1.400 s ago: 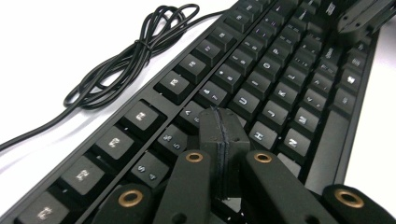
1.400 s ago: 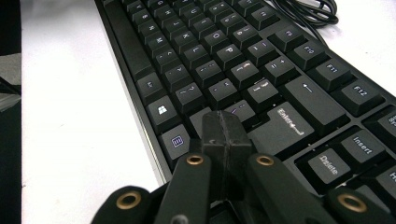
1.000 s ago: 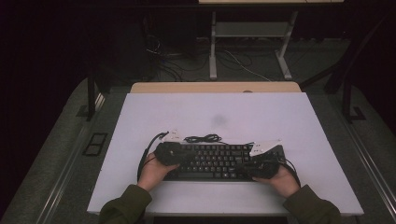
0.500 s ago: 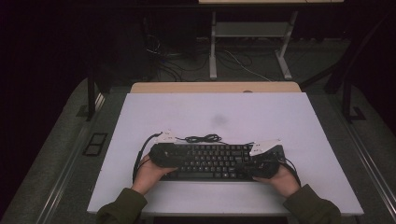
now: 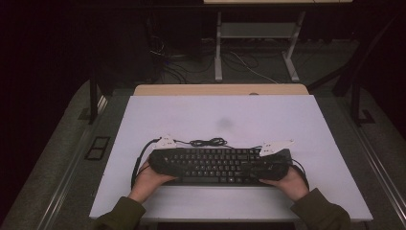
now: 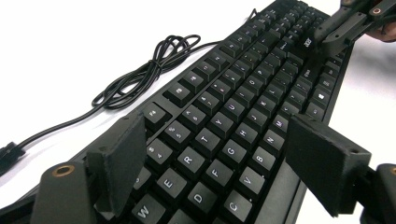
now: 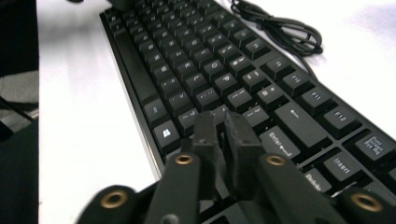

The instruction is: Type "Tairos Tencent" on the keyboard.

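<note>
A black keyboard (image 5: pixel 220 165) lies across the near middle of the white table (image 5: pixel 215 115), its bundled black cable (image 5: pixel 208 142) coiled just behind it. My left gripper (image 5: pixel 167 163) sits at the keyboard's left end. In the left gripper view it (image 6: pixel 219 163) is open wide, and the pads (image 6: pixel 119 158) straddle the keyboard (image 6: pixel 243 107) from back edge to front edge. My right gripper (image 5: pixel 268 165) is at the right end. In the right gripper view it (image 7: pixel 226 140) is shut, with the jaws together just over the keys (image 7: pixel 201 60) near Enter.
The cable (image 6: pixel 140 79) ends in a plug at the far left of the left gripper view. A wooden desk edge (image 5: pixel 220 89) borders the table's far side. Beyond it are dark floor, metal legs and loose wires. Both of the person's hands rest near the table's front edge.
The left hand has drawn back toward the near edge, and its gripper now sits over the keyboard's left end. The right hand has barely moved.
</note>
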